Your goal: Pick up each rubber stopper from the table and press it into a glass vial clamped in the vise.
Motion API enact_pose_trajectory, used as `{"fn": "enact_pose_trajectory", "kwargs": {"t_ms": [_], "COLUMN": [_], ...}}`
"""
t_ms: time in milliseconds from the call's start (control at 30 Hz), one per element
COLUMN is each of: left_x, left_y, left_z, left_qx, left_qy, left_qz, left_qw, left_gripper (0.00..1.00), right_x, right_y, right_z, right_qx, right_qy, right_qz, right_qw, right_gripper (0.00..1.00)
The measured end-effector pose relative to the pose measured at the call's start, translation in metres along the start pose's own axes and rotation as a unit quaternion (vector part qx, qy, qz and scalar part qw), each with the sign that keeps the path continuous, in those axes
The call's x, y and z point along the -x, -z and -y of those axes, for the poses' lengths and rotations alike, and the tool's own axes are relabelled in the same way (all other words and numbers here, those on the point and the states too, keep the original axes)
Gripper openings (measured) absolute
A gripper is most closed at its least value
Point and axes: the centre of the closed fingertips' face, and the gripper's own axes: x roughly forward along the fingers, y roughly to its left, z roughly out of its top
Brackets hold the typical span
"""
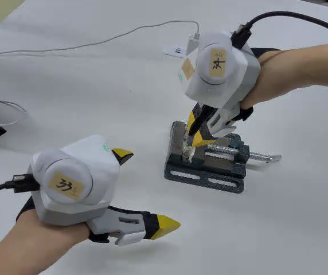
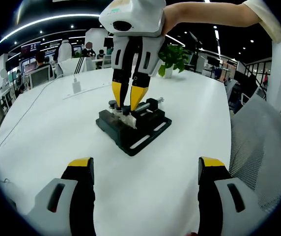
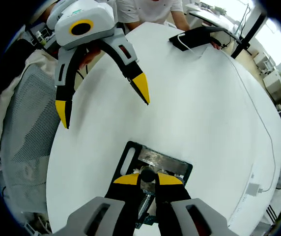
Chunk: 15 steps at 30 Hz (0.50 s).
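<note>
Mid-task, pressing step. Right gripper (image 3: 149, 179) directly above vise (image 1: 204, 172), pinching dark rubber stopper (image 3: 148, 173) over glass vial (image 1: 186, 152) clamped in vise. Seating probably unfinished. Left gripper (image 1: 147, 189) beside vise, spread wide, empty. Remaining stoppers: cannot tell.

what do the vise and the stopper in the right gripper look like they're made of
Vise: looks like cast metal, with a dark, matte, seemingly painted body; its threaded screw is bare and shiny. Stopper: small, round, dark and dull, pinched between the right gripper's fingers. That fits rubber, though the look alone can't settle it.
</note>
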Motion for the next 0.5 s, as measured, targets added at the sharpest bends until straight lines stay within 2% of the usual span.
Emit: {"fn": "enact_pose_trajectory", "kwargs": {"t_ms": [333,433,500], "left_x": [-0.0009,-0.0012,-0.0016], "left_y": [0.0008,0.0004,0.0008], "left_z": [0.0004,0.0005,0.0008], "left_qx": [0.001,0.003,0.002], "left_qy": [0.002,0.002,0.002], "left_qz": [-0.001,0.0,0.0], "left_qw": [1.0,1.0,1.0], "left_gripper": [0.85,0.85,0.85], "right_x": [-0.0003,-0.001,-0.0007], "right_y": [-0.0001,-0.0014,-0.0023], "right_z": [-0.0001,-0.0001,-0.002], "right_qx": [0.004,-0.033,-0.026], "right_qy": [-0.001,0.001,0.002], "right_qz": [0.003,0.004,0.003], "right_qw": [1.0,0.9994,0.9997], "right_gripper": [0.07,0.06,0.06]}}
